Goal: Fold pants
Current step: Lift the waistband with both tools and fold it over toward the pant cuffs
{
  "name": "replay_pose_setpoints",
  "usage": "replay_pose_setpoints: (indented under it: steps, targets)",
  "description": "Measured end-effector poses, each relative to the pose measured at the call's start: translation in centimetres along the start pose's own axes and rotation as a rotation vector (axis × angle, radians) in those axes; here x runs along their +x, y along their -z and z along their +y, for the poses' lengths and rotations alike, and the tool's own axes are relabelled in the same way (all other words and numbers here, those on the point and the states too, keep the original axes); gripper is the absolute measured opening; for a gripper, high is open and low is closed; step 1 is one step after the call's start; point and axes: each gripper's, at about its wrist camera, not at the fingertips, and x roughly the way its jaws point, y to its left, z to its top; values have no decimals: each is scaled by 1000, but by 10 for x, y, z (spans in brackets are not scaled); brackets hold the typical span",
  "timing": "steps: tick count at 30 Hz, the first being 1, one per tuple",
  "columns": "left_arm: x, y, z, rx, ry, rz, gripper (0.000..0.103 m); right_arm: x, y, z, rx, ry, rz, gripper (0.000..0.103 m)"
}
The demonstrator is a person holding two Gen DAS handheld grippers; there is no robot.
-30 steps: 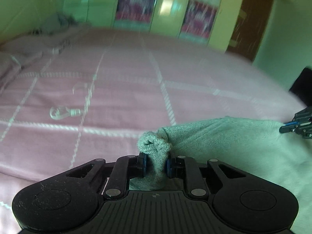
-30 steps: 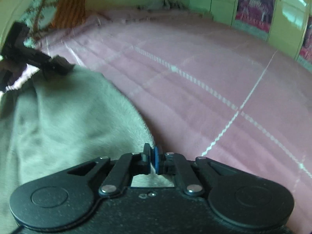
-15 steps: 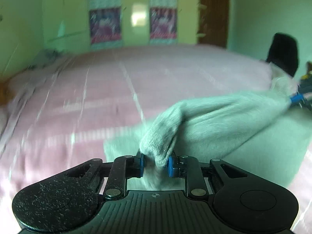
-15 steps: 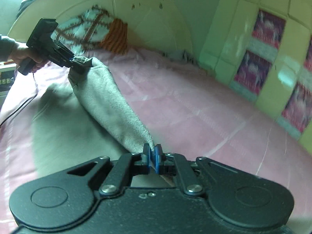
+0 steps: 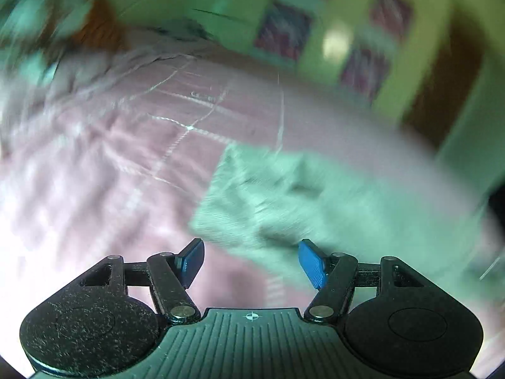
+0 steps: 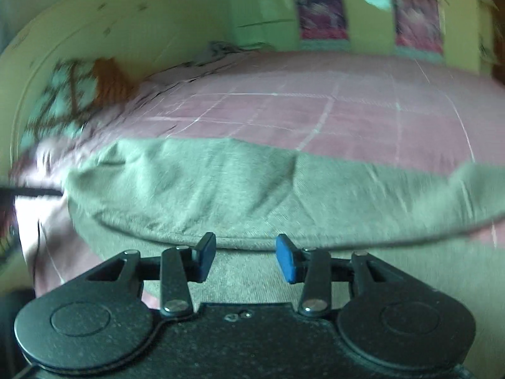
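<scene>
Both my left tongs [image 5: 251,260] and right tongs [image 6: 244,257] have just been opening, empty, dropping the folded grey pants [image 6: 252,189] onto the bed [image 6: 315,117]; next needs regripping.

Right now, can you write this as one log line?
step: fold released | left gripper: open, just opening | right gripper: open, just opening | pants: on bed

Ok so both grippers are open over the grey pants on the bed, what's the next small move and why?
Probably draw both grippers back clear. The left gripper and right gripper have just been opening, nothing is pinched between their fingers, and the grey pants lie doubled over on the pink bedspread with the folded layer on top. From there the next fold can be lined up.
</scene>
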Motion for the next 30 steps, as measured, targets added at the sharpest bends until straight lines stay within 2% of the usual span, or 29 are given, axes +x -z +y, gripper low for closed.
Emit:
replay_pose_setpoints:
  steps: [2,6,10,11,12,14,16,18,19,20,21,23,26,28,30]
  targets:
    - [-5,3,7,-172,109,-35,66,0,8,-15,125,-16,4,43]
    - [23,10,6,-340,173,6,65,14,16,-42,366,-54,15,45]
    - [55,12,3,-376,101,68,65,33,25,-61,547,-77,22,44]
    - [57,16,0,-387,110,63,61,36,27,-66,585,-85,17,43]
    - [60,17,-1,-399,117,52,53,39,27,-68,615,-89,13,43]
    - [64,15,-3,-417,122,44,46,44,27,-72,658,-90,6,43]
    - [73,13,-5,-413,113,52,39,50,23,-75,670,-79,2,41]
    - [83,14,-4,-402,94,63,27,53,19,-74,670,-66,3,39]
    - [85,13,-3,-404,96,63,26,55,17,-74,669,-54,6,34]
    - [85,8,-3,-394,104,53,24,58,15,-74,667,-43,11,11]
    - [80,0,-3,-377,114,34,24,60,13,-74,665,-28,15,5]
    - [68,-17,-3,-348,140,1,24,52,9,-68,619,-44,-18,5]
    - [59,-39,1,-296,171,2,23,7,-6,-38,496,-74,-118,5]
    - [64,-38,9,-254,126,63,23,-17,-4,-17,453,-97,-150,5]
    - [78,-22,27,-270,53,152,23,-22,8,-5,416,-94,-121,5]
